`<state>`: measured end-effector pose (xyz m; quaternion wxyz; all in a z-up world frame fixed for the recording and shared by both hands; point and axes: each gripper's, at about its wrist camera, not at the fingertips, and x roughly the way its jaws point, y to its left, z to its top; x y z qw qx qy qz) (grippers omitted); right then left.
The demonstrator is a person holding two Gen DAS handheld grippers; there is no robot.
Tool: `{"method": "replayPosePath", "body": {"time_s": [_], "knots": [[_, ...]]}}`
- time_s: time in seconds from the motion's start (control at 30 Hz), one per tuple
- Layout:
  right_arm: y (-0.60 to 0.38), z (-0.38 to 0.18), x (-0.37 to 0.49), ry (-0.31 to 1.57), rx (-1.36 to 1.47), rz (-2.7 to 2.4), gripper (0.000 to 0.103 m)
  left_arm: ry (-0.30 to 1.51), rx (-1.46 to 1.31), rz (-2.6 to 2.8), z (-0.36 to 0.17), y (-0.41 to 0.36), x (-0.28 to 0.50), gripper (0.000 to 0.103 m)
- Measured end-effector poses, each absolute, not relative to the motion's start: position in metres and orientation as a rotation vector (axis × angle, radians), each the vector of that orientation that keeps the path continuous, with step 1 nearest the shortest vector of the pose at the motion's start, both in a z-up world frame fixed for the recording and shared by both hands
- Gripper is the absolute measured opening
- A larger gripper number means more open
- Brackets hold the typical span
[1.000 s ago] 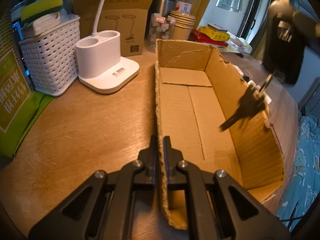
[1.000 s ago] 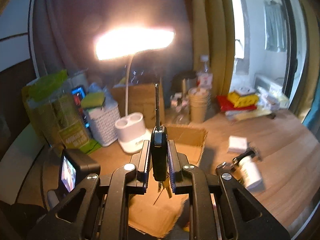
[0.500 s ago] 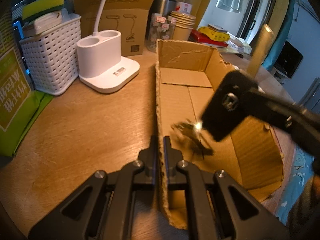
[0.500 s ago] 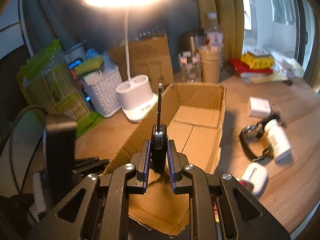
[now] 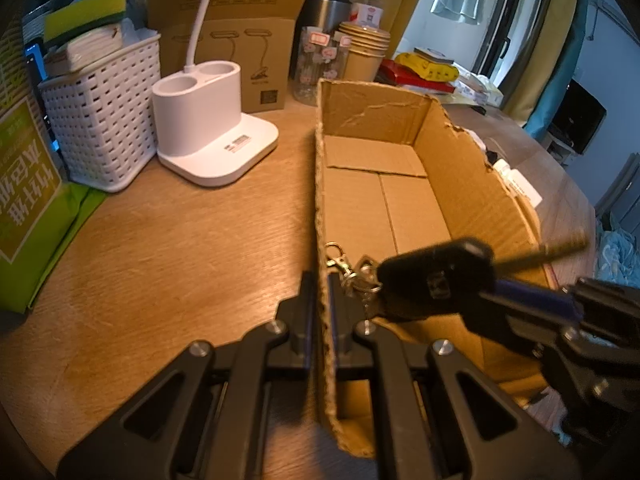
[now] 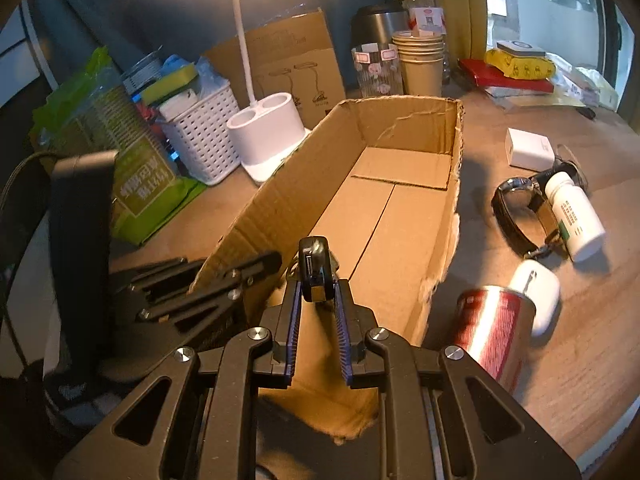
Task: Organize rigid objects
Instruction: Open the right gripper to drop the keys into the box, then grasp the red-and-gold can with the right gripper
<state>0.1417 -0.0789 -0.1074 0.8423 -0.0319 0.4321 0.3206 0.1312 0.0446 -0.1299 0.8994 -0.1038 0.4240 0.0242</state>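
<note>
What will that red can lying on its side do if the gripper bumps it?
The red can lies on its round side on the table, so it would probably roll instead of tipping. It might bump the white case just behind it. Its shiny side looks smooth, so it could be slippery to pinch.

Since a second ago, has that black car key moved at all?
Yes. The car key, clamped in the right gripper, came down from above the cardboard box wall to low inside its near end.

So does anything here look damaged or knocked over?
Yes. The cardboard box has torn, ragged wall edges, worst along the side nearest the loose items. Beside it, a red can and white bottle lie on their sides.
</note>
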Motion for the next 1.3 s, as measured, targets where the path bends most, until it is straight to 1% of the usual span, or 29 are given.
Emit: {"method": "replayPosePath", "body": {"time_s": [0.03,0.1,0.17,0.23,0.3,0.37,0.5,0.57,0.87,1.2,1.3], "knots": [[-0.08,-0.105,0.139,0.909,-0.068,0.684,0.018,0.878,-0.215,0.052,-0.13,0.045,0.132,0.005],[-0.082,-0.097,0.133,0.897,-0.075,0.688,0.022,0.88,-0.209,0.053,-0.13,0.045,0.132,0.006],[-0.085,-0.091,0.129,0.876,-0.075,0.686,0.033,0.88,-0.201,0.057,-0.13,0.044,0.132,0.006],[-0.091,-0.084,0.126,0.853,-0.073,0.678,0.035,0.882,-0.2,0.058,-0.131,0.044,0.133,0.006],[-0.098,-0.079,0.125,0.833,-0.065,0.665,0.04,0.883,-0.196,0.06,-0.13,0.043,0.133,0.006],[-0.107,-0.075,0.126,0.816,-0.051,0.637,0.049,0.884,-0.19,0.062,-0.13,0.043,0.133,0.006],[-0.127,-0.068,0.129,0.79,-0.024,0.585,0.054,0.885,-0.182,0.067,-0.13,0.042,0.133,0.006],[-0.139,-0.063,0.13,0.771,-0.02,0.544,0.058,0.884,-0.179,0.067,-0.13,0.042,0.132,0.006],[-0.183,-0.053,0.137,0.703,-0.014,0.375,0.061,0.883,-0.174,0.065,-0.13,0.042,0.132,0.006],[-0.2,-0.079,0.142,0.756,-0.013,0.296,0.061,0.886,-0.171,0.051,-0.131,0.041,0.133,0.006],[-0.195,-0.089,0.144,0.786,-0.01,0.308,0.063,0.886,-0.173,0.05,-0.131,0.041,0.133,0.006]]}}
